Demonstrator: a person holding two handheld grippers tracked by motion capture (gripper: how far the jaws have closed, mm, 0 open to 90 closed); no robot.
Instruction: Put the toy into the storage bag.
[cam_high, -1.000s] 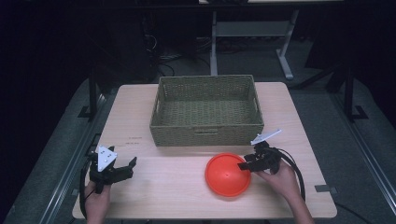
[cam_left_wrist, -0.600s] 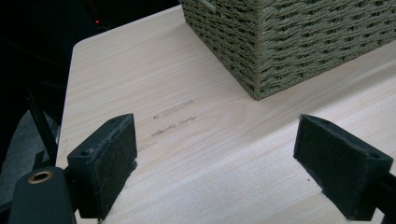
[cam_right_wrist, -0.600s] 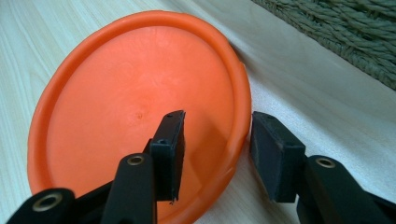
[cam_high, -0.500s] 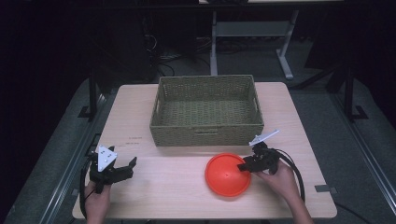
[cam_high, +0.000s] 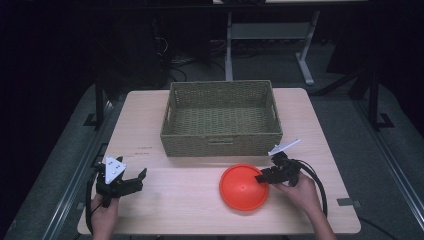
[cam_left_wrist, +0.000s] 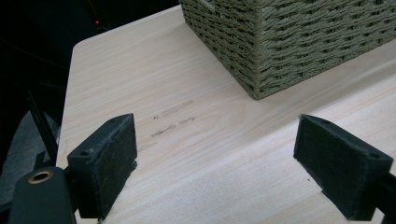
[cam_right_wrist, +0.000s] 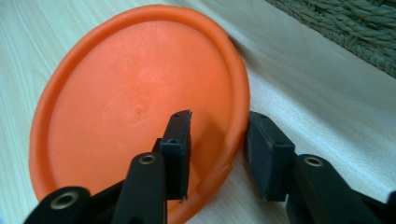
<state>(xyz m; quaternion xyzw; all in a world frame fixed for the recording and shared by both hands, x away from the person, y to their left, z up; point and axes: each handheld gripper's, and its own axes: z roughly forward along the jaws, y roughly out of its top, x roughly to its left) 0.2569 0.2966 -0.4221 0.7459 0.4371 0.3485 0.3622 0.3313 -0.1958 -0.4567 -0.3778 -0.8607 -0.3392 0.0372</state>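
One orange plate is lying near the table's front edge; the right gripper is straddling its rim, jaws not yet closed. The left gripper is waiting wide open, empty. Gripping and moving it, likely into the wicker basket, is looking all ahead

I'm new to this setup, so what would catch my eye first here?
The bright orange plate on the table's near right stands out, with the right gripper straddling its rim, jaws not yet closed. Behind it sits a green woven basket at the table's middle. The left gripper waits open, near left.
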